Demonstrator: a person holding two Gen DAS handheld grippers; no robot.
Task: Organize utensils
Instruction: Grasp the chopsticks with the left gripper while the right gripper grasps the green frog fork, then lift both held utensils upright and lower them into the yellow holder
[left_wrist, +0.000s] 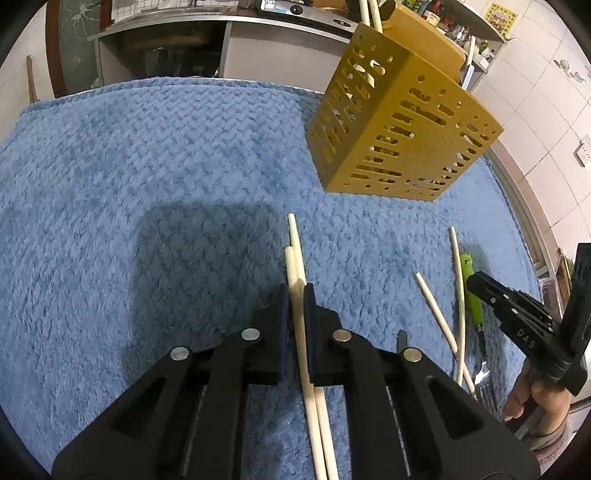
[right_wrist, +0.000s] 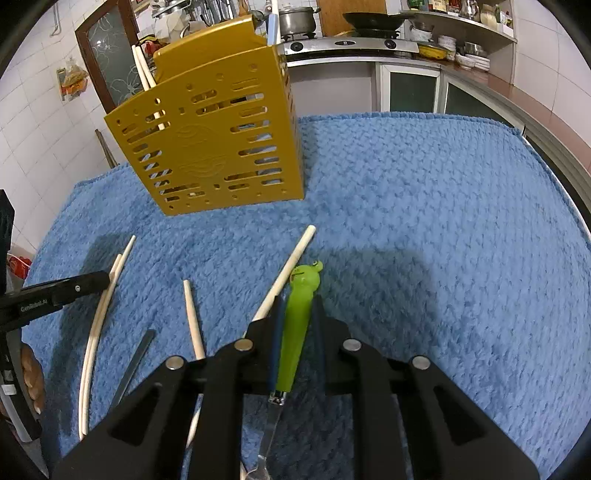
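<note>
Gripping two chopsticks (left_wrist: 300, 325) on the blue towel (left_wrist: 147, 184), my left gripper (left_wrist: 295, 295) is nearly closed. My right gripper (right_wrist: 297, 314) pinches the green-handled fork (right_wrist: 295, 332). Two chopsticks (left_wrist: 448, 314) lie loose. Yellow holder (right_wrist: 207, 140): upright behind.

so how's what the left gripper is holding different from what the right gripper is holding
The left gripper is shut on a pair of pale wooden chopsticks; the right gripper is shut on one fork with a green frog-shaped handle. The chopsticks are thin, plain sticks; the fork's handle is thick and bright, with a metal stem. Both point towards the yellow slotted utensil holder.
</note>
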